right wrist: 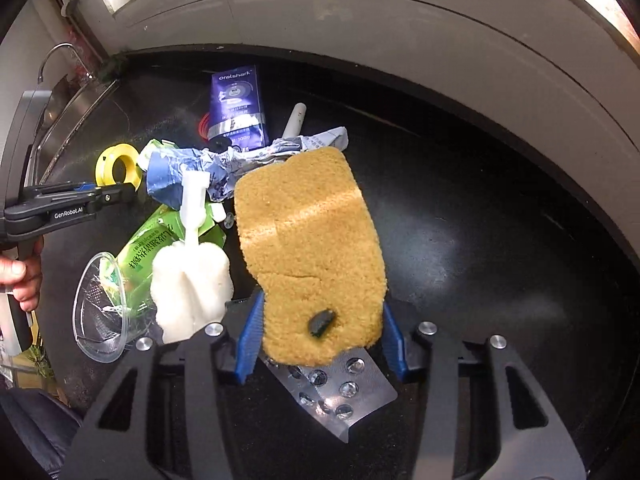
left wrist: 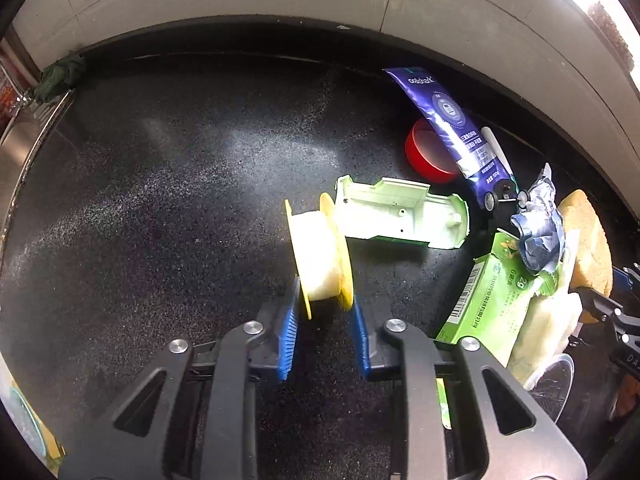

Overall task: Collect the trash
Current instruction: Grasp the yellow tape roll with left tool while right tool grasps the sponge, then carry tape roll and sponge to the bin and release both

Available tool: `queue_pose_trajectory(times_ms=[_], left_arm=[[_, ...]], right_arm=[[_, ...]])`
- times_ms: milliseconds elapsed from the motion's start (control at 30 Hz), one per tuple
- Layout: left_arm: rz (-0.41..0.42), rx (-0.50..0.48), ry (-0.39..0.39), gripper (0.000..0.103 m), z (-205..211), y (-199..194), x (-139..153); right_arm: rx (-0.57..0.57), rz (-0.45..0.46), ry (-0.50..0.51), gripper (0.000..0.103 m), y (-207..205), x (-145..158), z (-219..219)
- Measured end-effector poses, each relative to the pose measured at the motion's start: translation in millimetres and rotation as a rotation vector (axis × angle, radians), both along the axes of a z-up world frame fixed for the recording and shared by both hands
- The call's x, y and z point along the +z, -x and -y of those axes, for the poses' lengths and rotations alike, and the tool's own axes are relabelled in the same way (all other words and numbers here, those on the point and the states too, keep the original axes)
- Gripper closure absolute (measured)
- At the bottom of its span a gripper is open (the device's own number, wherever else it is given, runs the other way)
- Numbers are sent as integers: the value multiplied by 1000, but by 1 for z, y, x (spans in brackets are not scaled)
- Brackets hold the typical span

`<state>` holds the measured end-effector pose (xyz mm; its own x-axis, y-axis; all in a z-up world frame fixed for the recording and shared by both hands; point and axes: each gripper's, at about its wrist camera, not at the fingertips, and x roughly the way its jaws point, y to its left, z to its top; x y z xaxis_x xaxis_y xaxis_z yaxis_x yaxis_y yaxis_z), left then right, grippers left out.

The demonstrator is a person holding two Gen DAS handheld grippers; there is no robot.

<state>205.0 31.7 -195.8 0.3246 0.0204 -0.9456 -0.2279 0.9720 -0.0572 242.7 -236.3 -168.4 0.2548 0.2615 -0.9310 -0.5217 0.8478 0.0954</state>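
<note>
My left gripper is open, its blue pads on either side of the near rim of a yellow tape spool lying on the black counter; the spool also shows in the right wrist view. My right gripper is open around the near end of a tan sponge, which lies over a silver blister pack. I cannot tell whether its pads touch the sponge. The left gripper shows in the right wrist view too.
A trash pile lies close by: pale green plastic shell, red cap, purple tube, green box, crumpled blue wrapper, white foam brush, clear plastic cup. A sink is at left, a wall behind.
</note>
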Motion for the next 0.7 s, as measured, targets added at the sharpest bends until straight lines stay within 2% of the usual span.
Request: queue_pose_trajectory(times_ms=[233, 433, 700], left_arm=[[58, -66, -56, 85, 13, 26, 28], [96, -67, -50, 85, 16, 54, 52], [117, -78, -34, 85, 29, 101, 65]], right_arm=[[-73, 63, -15, 56, 22, 31, 15], [-115, 98, -45, 56, 45, 59, 28], [-155, 110, -61, 55, 88, 63, 35]])
